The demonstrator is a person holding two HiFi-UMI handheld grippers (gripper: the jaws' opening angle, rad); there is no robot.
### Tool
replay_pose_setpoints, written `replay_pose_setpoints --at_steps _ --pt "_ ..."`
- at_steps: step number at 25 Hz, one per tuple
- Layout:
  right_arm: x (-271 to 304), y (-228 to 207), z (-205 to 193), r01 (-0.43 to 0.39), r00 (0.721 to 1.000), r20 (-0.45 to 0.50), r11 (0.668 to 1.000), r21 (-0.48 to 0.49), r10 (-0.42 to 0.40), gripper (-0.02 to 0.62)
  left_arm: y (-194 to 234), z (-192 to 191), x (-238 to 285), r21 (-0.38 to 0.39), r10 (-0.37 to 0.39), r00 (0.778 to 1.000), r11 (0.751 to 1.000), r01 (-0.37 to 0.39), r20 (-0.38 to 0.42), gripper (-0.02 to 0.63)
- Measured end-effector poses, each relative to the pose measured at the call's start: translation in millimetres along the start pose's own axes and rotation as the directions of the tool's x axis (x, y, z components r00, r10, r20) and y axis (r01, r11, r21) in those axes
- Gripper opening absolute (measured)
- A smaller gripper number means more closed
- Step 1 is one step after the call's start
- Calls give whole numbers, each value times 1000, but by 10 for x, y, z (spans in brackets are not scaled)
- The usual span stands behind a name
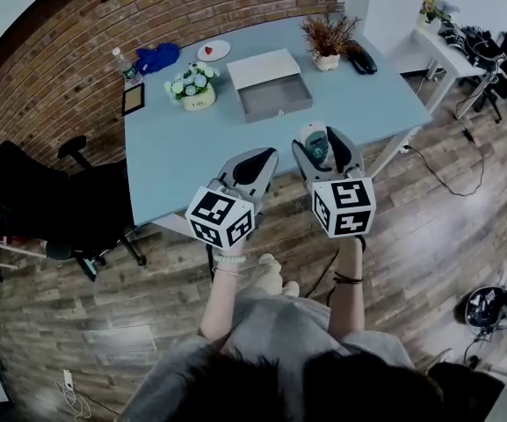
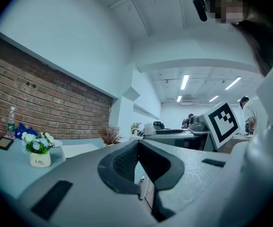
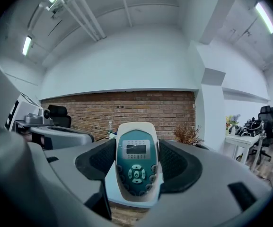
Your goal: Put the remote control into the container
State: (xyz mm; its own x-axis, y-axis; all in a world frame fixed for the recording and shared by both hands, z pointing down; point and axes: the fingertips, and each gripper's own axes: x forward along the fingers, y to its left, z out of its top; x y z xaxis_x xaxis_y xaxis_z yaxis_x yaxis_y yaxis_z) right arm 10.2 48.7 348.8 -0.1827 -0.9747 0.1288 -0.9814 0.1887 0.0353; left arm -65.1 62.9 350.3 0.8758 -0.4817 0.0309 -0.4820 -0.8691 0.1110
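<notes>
Head view shows my right tool (image 1: 322,141) clamped on the remote (image 1: 317,151), up above the near edge of the surface (image 1: 183,148). My left tool (image 1: 255,161) beside it is closed on nothing. Farther back on the surface sits the container (image 1: 275,104).

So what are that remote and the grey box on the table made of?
The remote control looks like smooth moulded plastic: white shell, teal face, raised buttons. The container is a shallow grey tray with thin, flat, matte walls: painted metal or plastic, I can't tell which.
</notes>
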Motion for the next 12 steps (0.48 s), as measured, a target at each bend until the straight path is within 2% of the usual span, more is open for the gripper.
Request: replay_pose_setpoints --at_steps 12 --pt "615 -161 66 -31 999 -23 999 -39 31 285 509 25 475 -21 -13 1000 1000 14 6 3"
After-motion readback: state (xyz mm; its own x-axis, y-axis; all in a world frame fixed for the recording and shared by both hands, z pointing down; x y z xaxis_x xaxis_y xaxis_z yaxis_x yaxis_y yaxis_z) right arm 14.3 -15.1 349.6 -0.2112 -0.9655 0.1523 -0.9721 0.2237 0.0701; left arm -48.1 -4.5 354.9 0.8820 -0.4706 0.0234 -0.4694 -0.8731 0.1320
